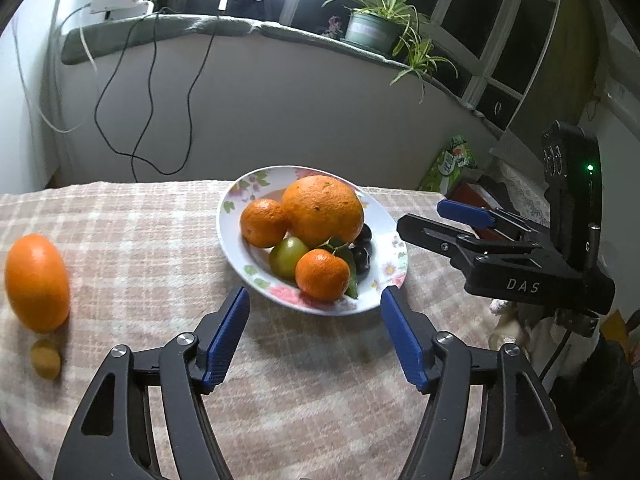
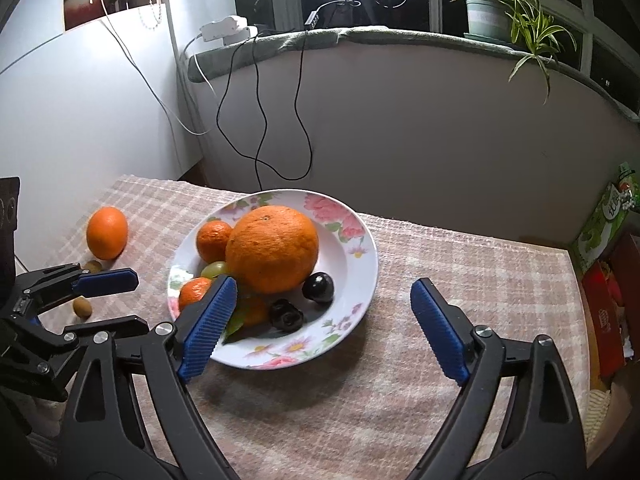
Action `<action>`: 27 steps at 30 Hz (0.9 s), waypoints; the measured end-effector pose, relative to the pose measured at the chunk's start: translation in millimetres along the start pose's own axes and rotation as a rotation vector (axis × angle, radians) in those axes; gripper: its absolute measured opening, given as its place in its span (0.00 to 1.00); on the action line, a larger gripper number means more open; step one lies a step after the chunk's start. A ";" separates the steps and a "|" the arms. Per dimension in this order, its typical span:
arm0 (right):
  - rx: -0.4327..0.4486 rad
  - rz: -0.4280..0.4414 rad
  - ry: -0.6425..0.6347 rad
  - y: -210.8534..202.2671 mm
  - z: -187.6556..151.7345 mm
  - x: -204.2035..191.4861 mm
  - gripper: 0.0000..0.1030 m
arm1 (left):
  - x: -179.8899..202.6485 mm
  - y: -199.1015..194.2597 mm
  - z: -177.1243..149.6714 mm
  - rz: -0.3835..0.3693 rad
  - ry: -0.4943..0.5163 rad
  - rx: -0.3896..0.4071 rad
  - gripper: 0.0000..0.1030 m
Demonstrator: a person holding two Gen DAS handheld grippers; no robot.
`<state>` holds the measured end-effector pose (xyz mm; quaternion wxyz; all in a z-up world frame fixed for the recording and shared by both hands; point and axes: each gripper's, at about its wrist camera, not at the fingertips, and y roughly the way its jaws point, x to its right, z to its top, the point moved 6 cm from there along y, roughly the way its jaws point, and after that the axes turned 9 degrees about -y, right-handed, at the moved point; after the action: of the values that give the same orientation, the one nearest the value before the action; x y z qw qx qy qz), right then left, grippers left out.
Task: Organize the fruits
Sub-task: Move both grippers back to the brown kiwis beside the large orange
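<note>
A flowered white plate [image 1: 234, 240] [image 2: 360, 248] stands on the checked tablecloth. It holds a large orange [image 1: 322, 208] [image 2: 272, 248], two tangerines [image 1: 263, 222] [image 1: 322, 274], a green fruit [image 1: 288, 256] and dark plums [image 1: 362, 258] [image 2: 318, 286]. A loose orange [image 1: 37, 282] [image 2: 107, 233] lies far left on the cloth, with small brown fruits [image 1: 45, 359] [image 2: 82, 307] beside it. My left gripper [image 1: 315, 294] is open just before the plate's near rim, nothing between its pads. My right gripper [image 2: 323, 282] is open too, over the plate's near right side, holding nothing.
A green box [image 1: 452, 164] [image 2: 608, 216] and a red box [image 2: 604, 320] stand past the table's right edge. Black cables [image 2: 260, 120] hang down the wall behind. A potted plant [image 2: 490, 12] sits on the window ledge.
</note>
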<state>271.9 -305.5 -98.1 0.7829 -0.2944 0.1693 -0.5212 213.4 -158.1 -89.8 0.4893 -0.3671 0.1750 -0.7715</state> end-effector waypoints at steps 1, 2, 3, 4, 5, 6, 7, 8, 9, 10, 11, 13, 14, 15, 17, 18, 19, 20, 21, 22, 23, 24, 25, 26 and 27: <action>0.002 0.002 -0.002 -1.5 0.1 -2.0 0.88 | -2.0 -2.5 -0.6 0.002 -0.005 0.004 0.66; 0.004 0.006 -0.004 -3.2 0.1 -4.8 0.88 | -4.9 -5.4 -1.5 0.005 -0.009 0.009 0.66; 0.007 0.009 -0.007 -4.7 0.4 -7.2 0.88 | -8.2 -8.6 -2.3 0.010 -0.012 0.014 0.66; 0.010 0.014 -0.010 -6.6 0.6 -10.1 0.88 | -11.7 -12.0 -3.0 0.017 -0.016 0.018 0.66; 0.014 0.019 -0.013 -8.5 1.0 -13.4 0.88 | -13.8 -14.3 -3.3 0.020 -0.018 0.019 0.66; 0.018 0.025 -0.015 -10.4 1.2 -17.0 0.88 | -16.8 -17.9 -4.4 0.024 -0.019 0.021 0.66; 0.020 0.030 -0.017 -11.5 1.6 -20.2 0.88 | -19.8 -21.4 -5.5 0.029 -0.019 0.023 0.66; 0.023 0.035 -0.021 -13.1 1.8 -23.8 0.88 | -22.6 -24.0 -6.2 0.036 -0.019 0.024 0.66; 0.026 0.042 -0.026 -14.9 2.1 -28.1 0.88 | -26.8 -28.4 -7.3 0.047 -0.019 0.028 0.66; 0.028 0.048 -0.031 -16.3 2.6 -32.1 0.88 | -29.7 -30.5 -7.8 0.054 -0.021 0.031 0.66; 0.030 0.054 -0.034 -16.9 2.9 -34.4 0.88 | -33.9 -33.8 -8.1 0.063 -0.027 0.035 0.66; 0.033 0.072 -0.041 -19.2 3.2 -43.6 0.88 | -44.6 -41.0 -8.5 0.079 -0.047 0.042 0.66; 0.035 0.079 -0.043 -19.9 3.5 -46.8 0.88 | -48.6 -42.8 -8.3 0.084 -0.053 0.043 0.66; 0.037 0.089 -0.046 -20.9 3.7 -51.6 0.88 | -54.6 -45.6 -8.7 0.094 -0.063 0.043 0.66; 0.039 0.107 -0.051 -21.5 3.9 -59.6 0.88 | -64.7 -50.3 -10.1 0.115 -0.076 0.045 0.66; 0.040 0.114 -0.055 -21.6 4.0 -63.1 0.88 | -70.7 -53.3 -10.7 0.126 -0.086 0.045 0.66; 0.042 0.124 -0.061 -21.8 4.2 -68.3 0.88 | -77.1 -56.3 -11.2 0.137 -0.097 0.046 0.66; 0.044 0.134 -0.068 -22.1 4.2 -73.4 0.88 | -81.3 -57.9 -11.2 0.144 -0.104 0.046 0.66; 0.046 0.144 -0.076 -22.4 4.1 -79.1 0.88 | -89.0 -61.6 -11.8 0.157 -0.115 0.050 0.66; 0.052 0.156 -0.089 -22.5 4.0 -86.6 0.88 | -93.4 -64.1 -13.1 0.166 -0.121 0.052 0.66; 0.055 0.161 -0.097 -23.0 3.8 -90.9 0.88 | -99.6 -67.3 -13.4 0.177 -0.132 0.057 0.66; 0.058 0.165 -0.110 -22.6 3.5 -97.2 0.88 | -106.5 -70.5 -14.1 0.186 -0.144 0.059 0.66; 0.058 0.168 -0.124 -21.8 3.6 -103.6 0.88 | -111.8 -73.0 -14.8 0.193 -0.152 0.060 0.66; 0.059 0.171 -0.136 -21.1 3.5 -109.4 0.88 | -117.4 -75.5 -15.2 0.202 -0.160 0.062 0.66; 0.059 0.176 -0.149 -20.0 3.4 -115.7 0.88 | -123.1 -78.2 -15.9 0.211 -0.168 0.065 0.66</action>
<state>213.4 -204.3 -87.6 0.8445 -0.2930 0.1203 -0.4319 183.6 -14.8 -99.9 0.5923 -0.3940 0.1461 -0.6874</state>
